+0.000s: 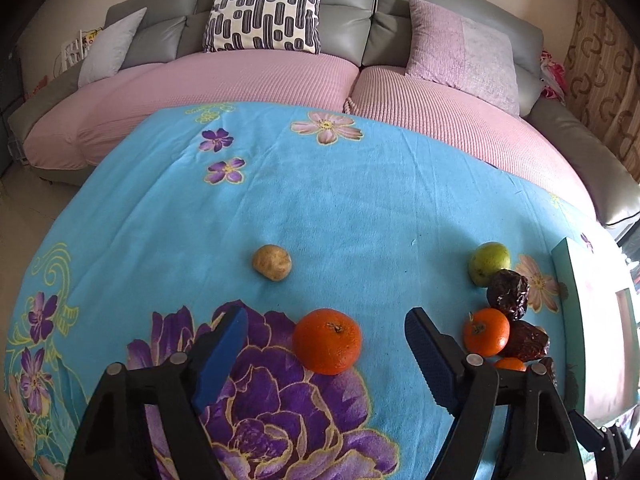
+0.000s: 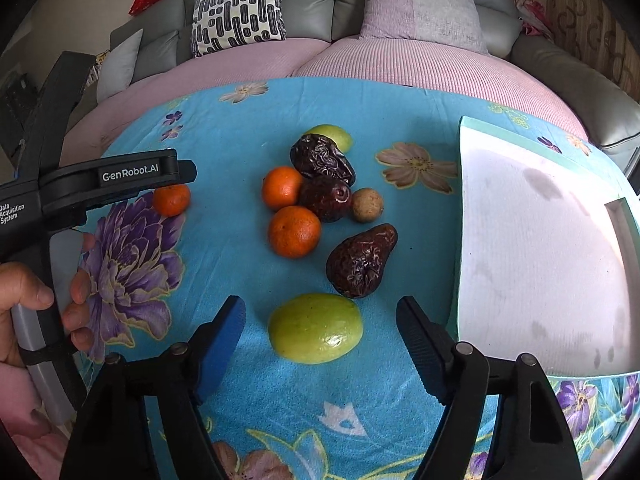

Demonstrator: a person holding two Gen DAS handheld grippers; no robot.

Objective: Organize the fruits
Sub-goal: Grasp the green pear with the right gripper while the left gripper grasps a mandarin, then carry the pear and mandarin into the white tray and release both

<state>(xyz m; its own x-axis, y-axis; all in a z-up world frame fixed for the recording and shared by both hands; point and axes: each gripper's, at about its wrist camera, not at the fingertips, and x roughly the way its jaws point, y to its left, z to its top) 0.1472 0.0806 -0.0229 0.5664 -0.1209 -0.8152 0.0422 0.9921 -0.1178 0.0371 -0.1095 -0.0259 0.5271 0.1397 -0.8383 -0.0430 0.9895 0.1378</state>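
Note:
In the left wrist view my left gripper (image 1: 327,313) is open, and a large orange (image 1: 327,340) lies on the cloth between its blue pads, touching neither. A tan round fruit (image 1: 272,262) lies further ahead. In the right wrist view my right gripper (image 2: 320,305) is open around a green fruit (image 2: 316,328), with a gap on each side. Ahead of it lies a cluster: two oranges (image 2: 294,232), three dark wrinkled dates (image 2: 360,260), a small tan fruit (image 2: 367,205) and a second green fruit (image 2: 334,136). The same cluster (image 1: 486,332) shows at the right of the left wrist view.
A blue flowered cloth (image 2: 240,128) covers the table. A white tray with a teal rim (image 2: 540,248) lies at the right, beside the cluster. A hand (image 2: 32,300) holds the left gripper's black body (image 2: 120,176) at the left. A grey sofa with pink covers (image 1: 260,76) stands behind.

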